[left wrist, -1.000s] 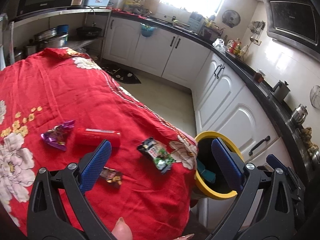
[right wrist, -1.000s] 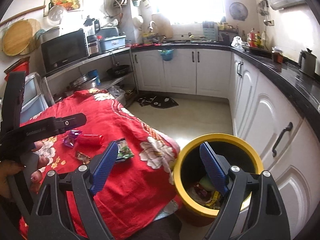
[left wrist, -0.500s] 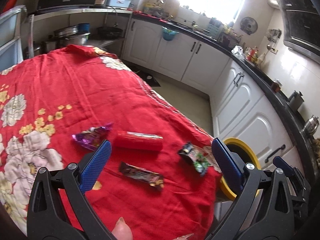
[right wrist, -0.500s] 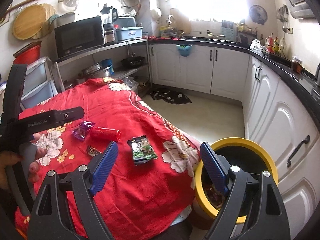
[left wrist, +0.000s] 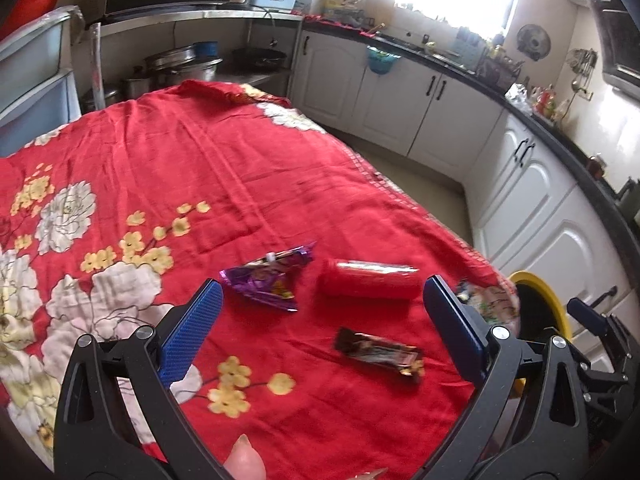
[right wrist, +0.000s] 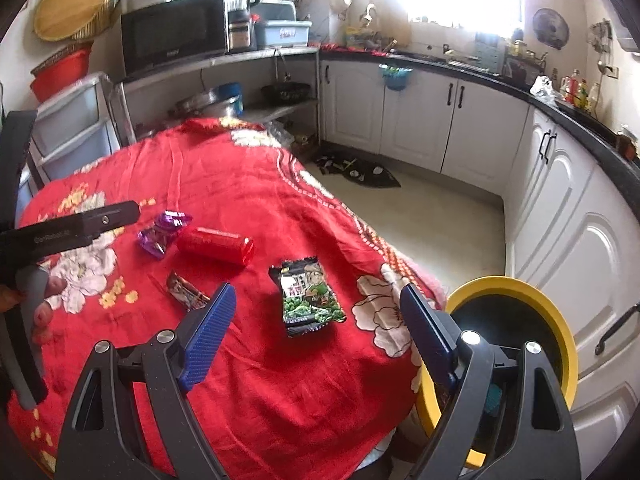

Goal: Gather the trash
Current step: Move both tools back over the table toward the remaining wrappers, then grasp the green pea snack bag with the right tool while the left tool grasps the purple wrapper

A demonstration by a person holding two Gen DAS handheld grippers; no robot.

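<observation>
On the red flowered tablecloth (left wrist: 200, 168) lie a purple wrapper (left wrist: 268, 278), a red can on its side (left wrist: 368, 282), a brown bar wrapper (left wrist: 380, 351) and a green snack packet (right wrist: 310, 296). My left gripper (left wrist: 320, 328) is open and empty, just short of the purple wrapper, can and bar wrapper. My right gripper (right wrist: 316, 332) is open and empty, with the green packet between its fingers. The yellow-rimmed trash bin (right wrist: 560, 336) stands off the table's right edge, holding trash. The left gripper's body also shows in the right wrist view (right wrist: 72, 228).
White kitchen cabinets (right wrist: 452, 120) with a black counter wrap the far and right sides. A shelf with a microwave (right wrist: 172, 40) and pots stands beyond the table. A dark mat (right wrist: 360, 168) lies on the floor.
Both grippers have swung left from the bin toward the table. The left one now faces the purple wrapper, can and bar; the right one now frames the green packet. Both stayed open.
</observation>
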